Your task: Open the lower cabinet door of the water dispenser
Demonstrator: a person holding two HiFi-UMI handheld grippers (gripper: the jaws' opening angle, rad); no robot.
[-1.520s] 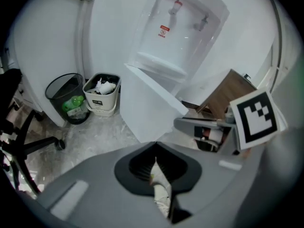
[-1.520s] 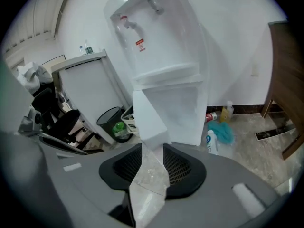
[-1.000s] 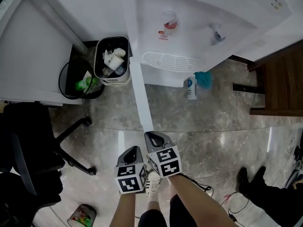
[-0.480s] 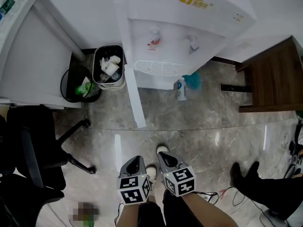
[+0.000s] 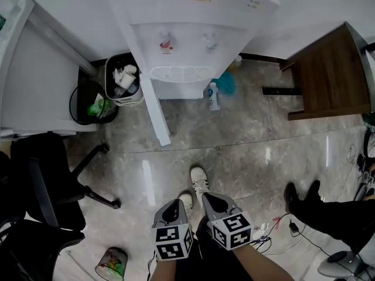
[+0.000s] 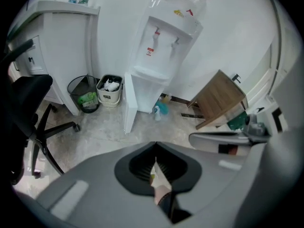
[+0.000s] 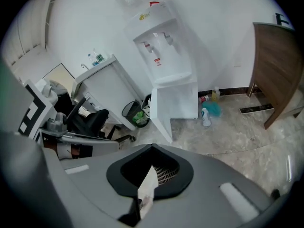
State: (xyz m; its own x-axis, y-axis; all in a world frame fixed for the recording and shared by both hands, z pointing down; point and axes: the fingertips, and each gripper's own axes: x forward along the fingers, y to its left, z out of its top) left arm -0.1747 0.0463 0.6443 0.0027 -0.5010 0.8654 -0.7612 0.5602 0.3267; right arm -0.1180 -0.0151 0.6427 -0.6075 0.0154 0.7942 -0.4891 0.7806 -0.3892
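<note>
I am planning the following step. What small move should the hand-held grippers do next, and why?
Probably just rest them: the lower cabinet door stands wide open, and the left hand-held gripper and right hand-held gripper are shut, empty, far from it.

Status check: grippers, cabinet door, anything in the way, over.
Left gripper and right gripper shut, empty, well short of the dispenser. Lower cabinet door stands open. Bin beside the door, bottle on the floor nearby.

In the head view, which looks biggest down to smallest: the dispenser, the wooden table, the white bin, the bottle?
Largest to smallest, as they look:
1. dispenser
2. wooden table
3. white bin
4. bottle
</note>
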